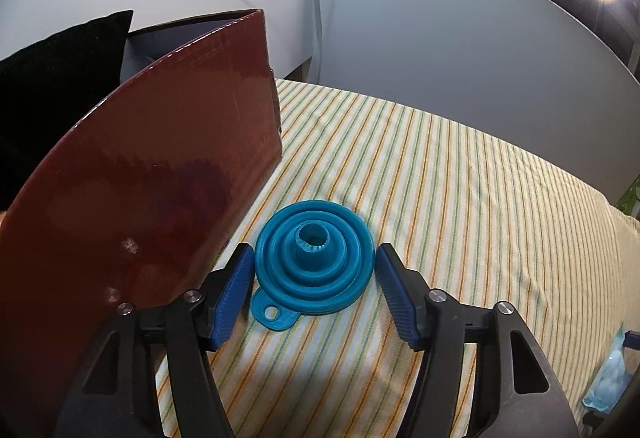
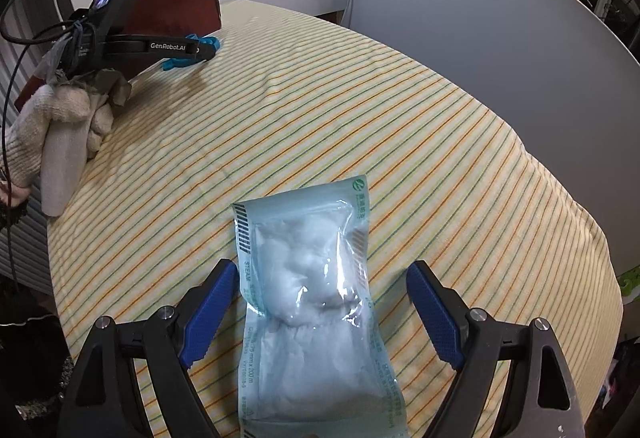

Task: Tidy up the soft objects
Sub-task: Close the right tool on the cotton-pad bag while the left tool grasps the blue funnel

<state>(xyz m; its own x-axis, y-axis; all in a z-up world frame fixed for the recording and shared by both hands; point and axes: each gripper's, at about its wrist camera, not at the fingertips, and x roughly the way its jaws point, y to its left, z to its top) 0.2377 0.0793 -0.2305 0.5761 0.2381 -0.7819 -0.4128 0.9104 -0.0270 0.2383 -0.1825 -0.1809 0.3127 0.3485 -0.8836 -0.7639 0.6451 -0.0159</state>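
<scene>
Between the left gripper's [image 1: 315, 274] wide-open fingers a blue funnel [image 1: 315, 263] is lying — the right gripper [image 2: 320, 302] is gaping around a cotton bag [image 2: 312, 302].

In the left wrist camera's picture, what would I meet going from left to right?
Black cushion → red box → blue funnel → striped cloth → cotton packet at the right edge.

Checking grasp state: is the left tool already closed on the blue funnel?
No. The left tool is open, its blue pads standing either side of the collapsed blue funnel on the striped cloth.
</scene>
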